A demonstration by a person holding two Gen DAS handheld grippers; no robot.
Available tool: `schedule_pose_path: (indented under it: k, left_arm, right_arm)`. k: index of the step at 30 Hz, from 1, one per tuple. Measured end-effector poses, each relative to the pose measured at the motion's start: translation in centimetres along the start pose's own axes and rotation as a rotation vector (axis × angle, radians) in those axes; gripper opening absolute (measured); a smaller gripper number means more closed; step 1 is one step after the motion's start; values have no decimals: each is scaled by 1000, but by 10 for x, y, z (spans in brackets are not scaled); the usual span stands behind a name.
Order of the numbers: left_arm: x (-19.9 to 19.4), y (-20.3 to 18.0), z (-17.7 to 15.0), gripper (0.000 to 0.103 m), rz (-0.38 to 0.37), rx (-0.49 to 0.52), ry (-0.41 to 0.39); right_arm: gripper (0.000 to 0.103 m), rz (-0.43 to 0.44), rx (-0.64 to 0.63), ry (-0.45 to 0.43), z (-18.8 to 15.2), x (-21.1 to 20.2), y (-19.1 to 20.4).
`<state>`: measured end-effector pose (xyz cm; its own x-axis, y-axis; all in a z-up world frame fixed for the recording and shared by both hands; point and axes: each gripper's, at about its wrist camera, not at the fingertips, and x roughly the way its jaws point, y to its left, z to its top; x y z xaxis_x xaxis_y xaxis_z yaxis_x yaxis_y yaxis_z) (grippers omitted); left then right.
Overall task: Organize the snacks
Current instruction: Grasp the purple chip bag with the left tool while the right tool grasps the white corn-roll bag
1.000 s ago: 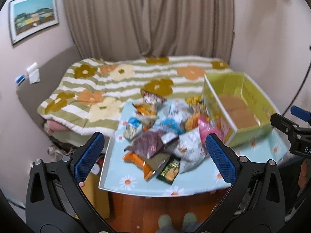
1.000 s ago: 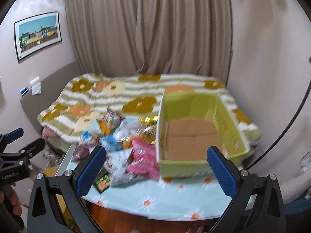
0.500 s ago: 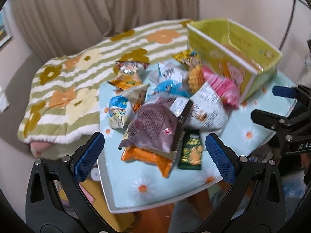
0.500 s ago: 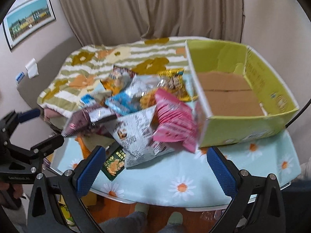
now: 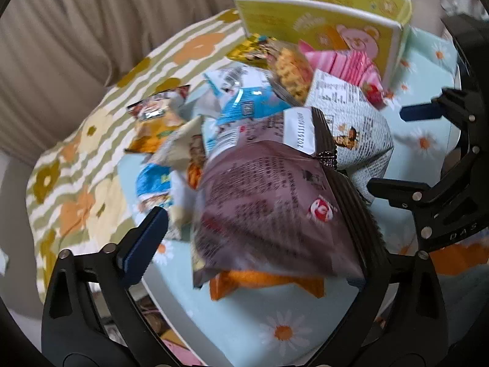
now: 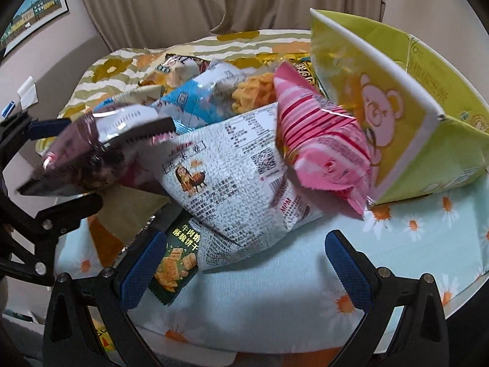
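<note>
Closing my left gripper (image 5: pixel 253 232) around the brown snack bag (image 5: pixel 269 214) at frame centre, pads not yet pressing, I hold the right gripper (image 6: pixel 241 263) released over the white bag (image 6: pixel 232 177), both set to load the green box (image 6: pixel 428 140) upper right.

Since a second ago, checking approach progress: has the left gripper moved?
Yes. The left gripper dropped toward the snack pile; the brown bag now sits between its closing jaws.
</note>
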<state>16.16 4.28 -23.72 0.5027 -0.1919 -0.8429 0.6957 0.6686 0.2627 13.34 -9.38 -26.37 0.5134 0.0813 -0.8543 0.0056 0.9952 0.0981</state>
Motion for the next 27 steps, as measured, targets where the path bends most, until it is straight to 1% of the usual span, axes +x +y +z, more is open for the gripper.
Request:
schedule_pose_path:
  k: [2, 4, 7, 10, 12, 13, 14, 16, 17, 18, 19, 20, 22, 27]
  left_arm:
    - [8, -5, 2, 89, -5, 27, 6]
    - [16, -7, 4, 79, -1, 42, 11]
    - [22, -9, 5, 72, 27, 51, 13]
    - [23, -5, 6, 63, 21, 33, 15]
    - [21, -2, 7, 61, 15, 19, 17]
    - [21, -1, 7, 54, 18, 14, 13]
    - [19, 0, 6, 53, 31, 9, 5]
    - [19, 2, 7, 53, 37, -4, 7]
    - [19, 4, 6, 53, 37, -15, 11]
    - [19, 5, 6, 52, 36, -22, 11]
    - [19, 6, 6, 52, 36, -31, 11]
    - [18, 7, 6, 52, 36, -38, 10]
    - [15, 8, 6, 52, 33, -53, 5]
    - [-2, 11, 5, 52, 46, -88, -12]
  right_arm:
    - [103, -8, -18, -4, 3, 4, 0]
    - [103, -14, -35, -5, 6, 9, 0]
    - [103, -6, -56, -6, 10, 16, 3]
    - [103, -5, -87, -13, 14, 21, 6]
    - [103, -16, -105, -18, 17, 22, 8]
    - [103, -18, -111, -21, 18, 23, 8]
    - [102, -18, -115, -24, 18, 23, 9]
    - [92, -26, -139, 1, 20, 27, 9]
    - [89, -28, -150, 8, 21, 29, 10]
    - [79, -34, -161, 10, 20, 29, 11]
    - [72, -46, -177, 14, 20, 30, 13]
    - [71, -53, -193, 10, 20, 29, 15]
    - [62, -47, -204, 1, 20, 26, 18]
    - [55, -18, -206, -5, 21, 13, 27]
